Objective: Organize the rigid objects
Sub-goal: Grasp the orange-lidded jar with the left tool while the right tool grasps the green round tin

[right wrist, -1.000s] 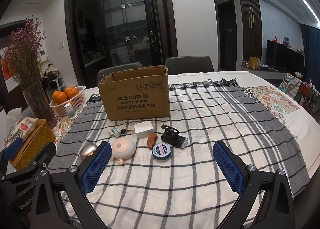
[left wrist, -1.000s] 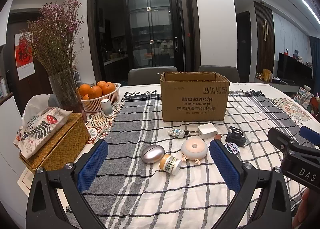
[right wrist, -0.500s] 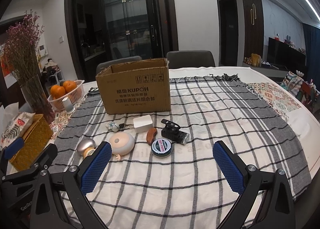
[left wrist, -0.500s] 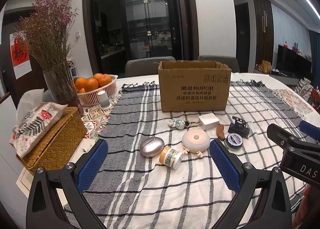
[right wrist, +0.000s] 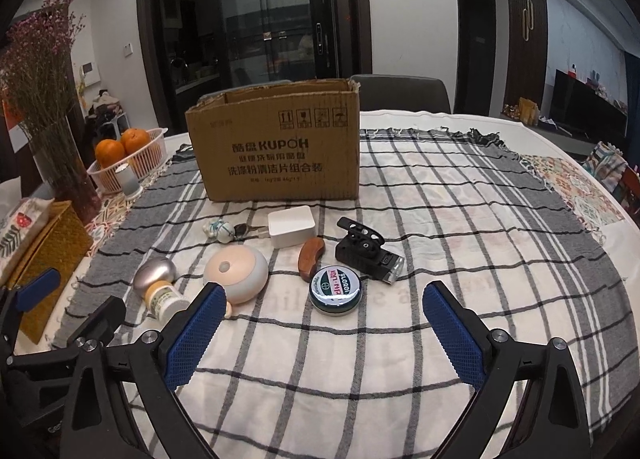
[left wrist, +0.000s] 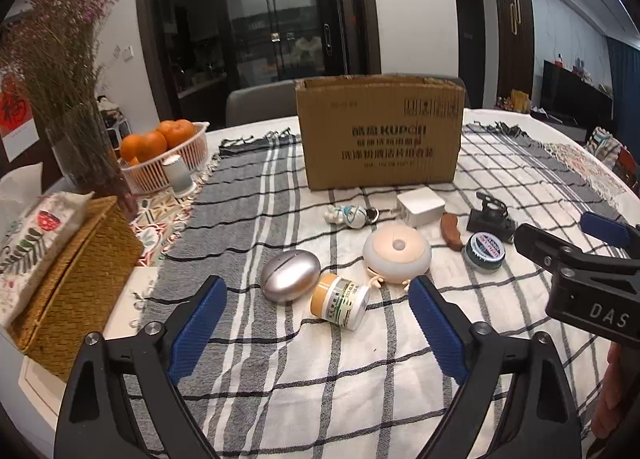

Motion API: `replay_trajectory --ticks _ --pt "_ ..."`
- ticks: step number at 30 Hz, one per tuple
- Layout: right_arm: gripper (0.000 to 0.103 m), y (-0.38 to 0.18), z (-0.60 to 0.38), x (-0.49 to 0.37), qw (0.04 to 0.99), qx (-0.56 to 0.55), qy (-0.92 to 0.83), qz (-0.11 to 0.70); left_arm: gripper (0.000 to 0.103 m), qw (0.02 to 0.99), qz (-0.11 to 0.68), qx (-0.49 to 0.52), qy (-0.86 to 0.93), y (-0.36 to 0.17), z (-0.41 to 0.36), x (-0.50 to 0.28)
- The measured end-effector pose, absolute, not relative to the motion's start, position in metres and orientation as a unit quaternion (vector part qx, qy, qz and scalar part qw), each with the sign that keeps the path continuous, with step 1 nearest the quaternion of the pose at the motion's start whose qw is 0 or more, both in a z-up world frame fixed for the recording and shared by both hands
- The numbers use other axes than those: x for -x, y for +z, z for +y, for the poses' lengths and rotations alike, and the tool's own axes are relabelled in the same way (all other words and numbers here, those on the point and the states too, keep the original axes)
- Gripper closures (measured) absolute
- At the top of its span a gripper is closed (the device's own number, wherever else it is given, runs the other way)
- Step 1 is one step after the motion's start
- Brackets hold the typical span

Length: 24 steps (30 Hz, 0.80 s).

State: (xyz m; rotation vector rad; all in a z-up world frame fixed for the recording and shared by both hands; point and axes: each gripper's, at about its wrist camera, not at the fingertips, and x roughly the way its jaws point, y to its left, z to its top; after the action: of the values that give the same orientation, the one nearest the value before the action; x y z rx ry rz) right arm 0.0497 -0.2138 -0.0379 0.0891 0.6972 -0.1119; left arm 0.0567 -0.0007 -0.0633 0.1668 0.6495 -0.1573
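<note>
Cardboard box, one, stands beyond eight small items; left claw and right claw gape wide, empty.

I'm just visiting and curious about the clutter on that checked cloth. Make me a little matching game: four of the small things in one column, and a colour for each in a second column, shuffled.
Things:
1. egg-shaped case
2. charger block
3. round tin
4. small bottle

Colours:
A. white
B. yellow cap, white and green label
C. shiny silver
D. dark green rim, white and pink lid

Pairs: 1-C, 2-A, 3-D, 4-B
</note>
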Motion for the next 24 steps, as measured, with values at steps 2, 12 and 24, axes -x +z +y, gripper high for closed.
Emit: replay_trajectory --ticks 2,12,24 --pt "0.007 -0.044 -0.213 -0.056 0.935 -0.041 -0.054 0.348 0.016 0.938 0.325 -0.087 -0.081 -0.069 -0.002 -0.062" --pt "0.017 -0.071 -0.217 -0.086 0.922 -0.044 -0.052 0.380 0.038 0.915 0.380 -0.084 -0.109 -0.101 -0.009 -0.098" --pt "0.027 -0.097 -0.228 -0.111 0.906 -0.064 -0.063 0.414 0.052 0.901 0.412 -0.077 -0.113 -0.118 -0.011 -0.116"
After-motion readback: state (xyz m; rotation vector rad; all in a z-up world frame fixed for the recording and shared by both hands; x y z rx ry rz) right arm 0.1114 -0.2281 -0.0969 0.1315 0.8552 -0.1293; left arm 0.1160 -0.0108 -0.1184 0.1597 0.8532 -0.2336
